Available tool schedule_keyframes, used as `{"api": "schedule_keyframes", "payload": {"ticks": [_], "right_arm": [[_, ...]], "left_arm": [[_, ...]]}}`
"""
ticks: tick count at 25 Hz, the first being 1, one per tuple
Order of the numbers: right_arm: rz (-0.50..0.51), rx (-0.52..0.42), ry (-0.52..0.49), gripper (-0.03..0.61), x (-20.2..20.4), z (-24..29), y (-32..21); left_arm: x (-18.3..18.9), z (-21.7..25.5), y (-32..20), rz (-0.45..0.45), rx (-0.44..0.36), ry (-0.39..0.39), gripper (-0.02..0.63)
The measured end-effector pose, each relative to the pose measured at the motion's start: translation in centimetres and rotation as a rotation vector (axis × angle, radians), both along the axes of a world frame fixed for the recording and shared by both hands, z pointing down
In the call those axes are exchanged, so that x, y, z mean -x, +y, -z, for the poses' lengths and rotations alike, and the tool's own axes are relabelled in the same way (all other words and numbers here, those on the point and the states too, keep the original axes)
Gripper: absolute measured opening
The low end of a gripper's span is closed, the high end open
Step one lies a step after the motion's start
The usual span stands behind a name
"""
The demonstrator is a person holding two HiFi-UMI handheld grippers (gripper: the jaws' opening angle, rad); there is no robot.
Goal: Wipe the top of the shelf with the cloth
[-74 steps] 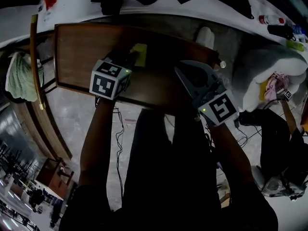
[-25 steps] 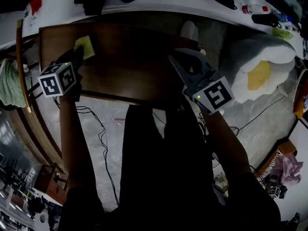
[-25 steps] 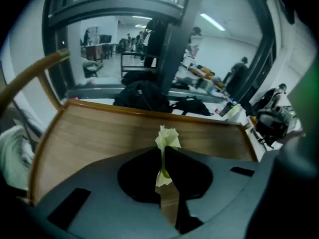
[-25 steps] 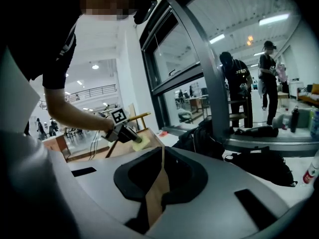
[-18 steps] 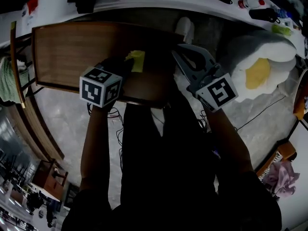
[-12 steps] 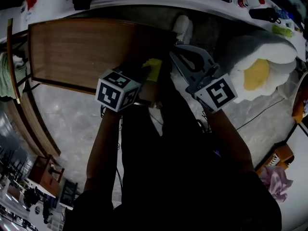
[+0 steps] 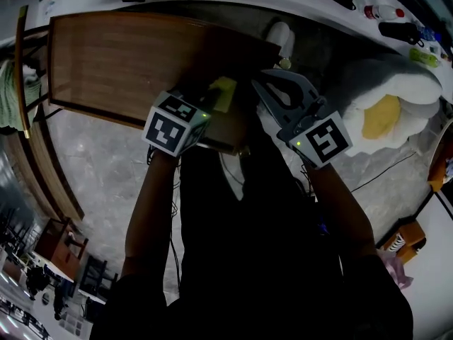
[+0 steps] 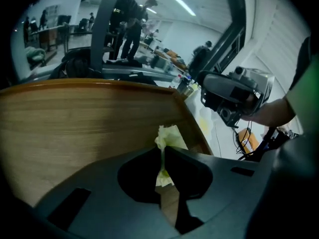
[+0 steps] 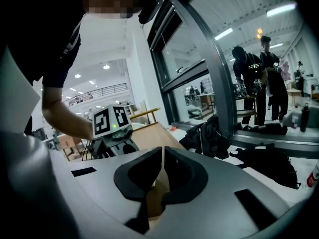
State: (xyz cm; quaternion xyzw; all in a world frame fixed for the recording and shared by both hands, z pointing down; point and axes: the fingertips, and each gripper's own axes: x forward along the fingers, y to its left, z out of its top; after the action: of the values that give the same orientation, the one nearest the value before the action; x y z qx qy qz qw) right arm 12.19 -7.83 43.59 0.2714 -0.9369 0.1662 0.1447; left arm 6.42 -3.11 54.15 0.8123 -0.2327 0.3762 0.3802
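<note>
The wooden shelf top [image 7: 120, 55] spans the upper left of the head view. A small yellow cloth [image 7: 222, 92] lies pressed on its right end near the front edge. My left gripper [image 7: 212, 99] is shut on the cloth [image 8: 167, 138], which sticks out past the jaw tips onto the wood [image 8: 75, 128]. My right gripper [image 7: 267, 83] hovers shut and empty just right of the cloth, over the shelf's right end. The right gripper view shows its jaws [image 9: 163, 156] closed, with the left gripper's marker cube [image 9: 112, 121] beyond them.
A white and yellow plush cushion [image 7: 386, 108] lies on the floor to the right. A long white table [image 7: 318, 6] with dark bags and bottles runs behind the shelf. A green cloth [image 7: 7, 94] hangs on a wooden rack at left. Cables trail on the floor [image 7: 92, 161].
My left gripper swept the cloth from the shelf's left end rightward to its right end. In the last half second it barely moved. The right gripper stayed in place.
</note>
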Motion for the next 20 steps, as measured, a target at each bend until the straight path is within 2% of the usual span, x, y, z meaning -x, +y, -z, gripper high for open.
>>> {"api": "schedule_keyframes", "payload": {"ticks": [4,12,20], "right_arm": [[-0.010,0.004,-0.002,0.027,2.4,0.2,0.1],[-0.016,0.016,-0.013,0.027,9.9,-0.1,-0.6],[0.007,0.023,-0.017,0.026,15.8,-0.7,-1.9]], "left_arm": [[5.3,-0.4,-1.2,0.030,0.007,-0.010,0.032],[12.5,-0.7,-3.1,-0.037,0.021,-0.004,0.032],[19.3,-1.1,-4.8,0.008,0.007,-0.018,0.032]]}}
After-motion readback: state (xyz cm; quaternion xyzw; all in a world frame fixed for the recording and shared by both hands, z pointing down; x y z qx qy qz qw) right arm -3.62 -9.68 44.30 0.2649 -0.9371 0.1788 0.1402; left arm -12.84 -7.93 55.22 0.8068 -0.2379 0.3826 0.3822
